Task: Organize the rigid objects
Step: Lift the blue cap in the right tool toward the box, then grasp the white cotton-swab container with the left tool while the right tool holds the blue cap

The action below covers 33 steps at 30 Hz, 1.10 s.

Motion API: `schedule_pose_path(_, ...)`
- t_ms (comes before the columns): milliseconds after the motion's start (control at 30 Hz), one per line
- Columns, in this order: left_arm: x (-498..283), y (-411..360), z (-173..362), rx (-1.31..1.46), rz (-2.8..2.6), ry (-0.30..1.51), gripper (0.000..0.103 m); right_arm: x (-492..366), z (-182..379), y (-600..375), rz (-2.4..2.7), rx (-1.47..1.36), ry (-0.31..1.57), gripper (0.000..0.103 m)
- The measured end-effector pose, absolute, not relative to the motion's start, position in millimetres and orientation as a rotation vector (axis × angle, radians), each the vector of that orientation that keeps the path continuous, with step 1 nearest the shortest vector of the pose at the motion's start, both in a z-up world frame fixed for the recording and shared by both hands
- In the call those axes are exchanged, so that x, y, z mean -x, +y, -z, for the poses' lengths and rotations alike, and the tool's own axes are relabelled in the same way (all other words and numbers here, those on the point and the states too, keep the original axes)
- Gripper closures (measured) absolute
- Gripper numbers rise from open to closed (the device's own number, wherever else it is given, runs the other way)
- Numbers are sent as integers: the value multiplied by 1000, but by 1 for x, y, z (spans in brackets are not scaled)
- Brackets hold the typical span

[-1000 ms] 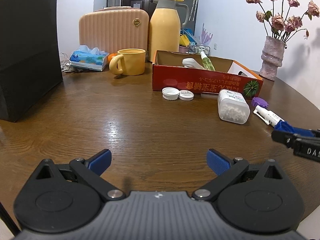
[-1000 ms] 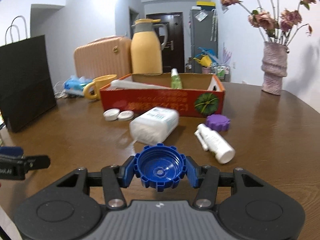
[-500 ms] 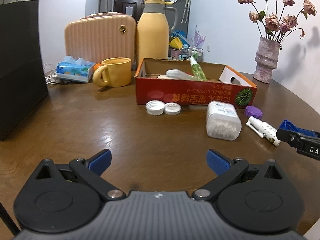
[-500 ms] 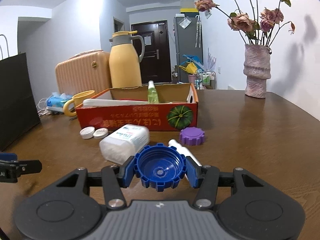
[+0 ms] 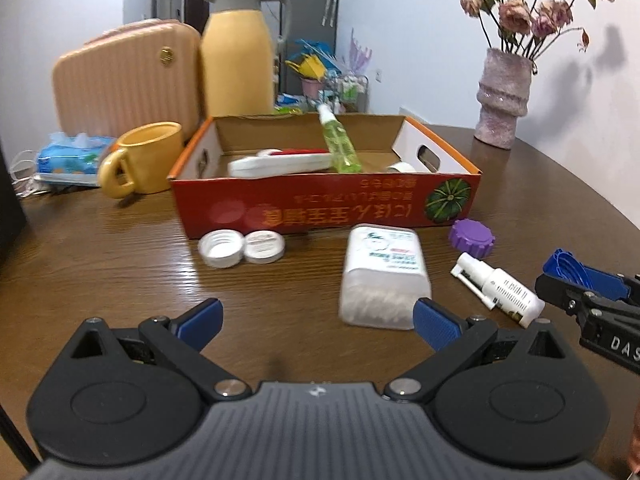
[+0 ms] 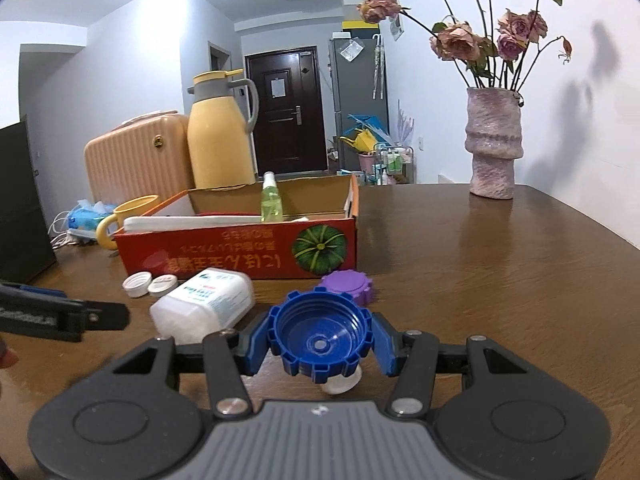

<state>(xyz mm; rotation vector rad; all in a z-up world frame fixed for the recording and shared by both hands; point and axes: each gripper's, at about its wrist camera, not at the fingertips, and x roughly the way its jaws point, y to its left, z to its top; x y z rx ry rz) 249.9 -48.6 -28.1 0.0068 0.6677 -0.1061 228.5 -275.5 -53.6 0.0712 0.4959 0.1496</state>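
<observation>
Above the desk in the left wrist view, the left gripper gapes empty near the cotton swab box. In the right wrist view, the right gripper clamps the blue cap, in front of the red box.

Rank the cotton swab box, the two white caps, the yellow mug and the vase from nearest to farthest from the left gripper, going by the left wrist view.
1. Cotton swab box: just ahead of the left gripper, toward its right jaw.
2. White caps: further ahead, left of centre, against the red box; too close to each other to rank.
3. Yellow mug: left of the red box.
4. Vase: far right, at the back.
</observation>
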Motion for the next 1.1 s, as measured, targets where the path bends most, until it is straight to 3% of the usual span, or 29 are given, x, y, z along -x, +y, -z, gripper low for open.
schedule_pose_path(533, -312, -100, 58, -58, 83, 733, 0, -251, 62, -287, -121, -85, 507, 51)
schedule_pose_path(567, -313, -103, 60, -65, 81, 735, 3, -251, 62, -288, -119, -85, 507, 51)
schedule_pose_path(700, -316, -106, 66, -71, 107, 746, 35, -254, 64, -289, -117, -85, 511, 51)
schedule_pose_path(1100, -301, -100, 57, -69, 127, 671, 37, -254, 63, -282, -124, -82, 516, 51)
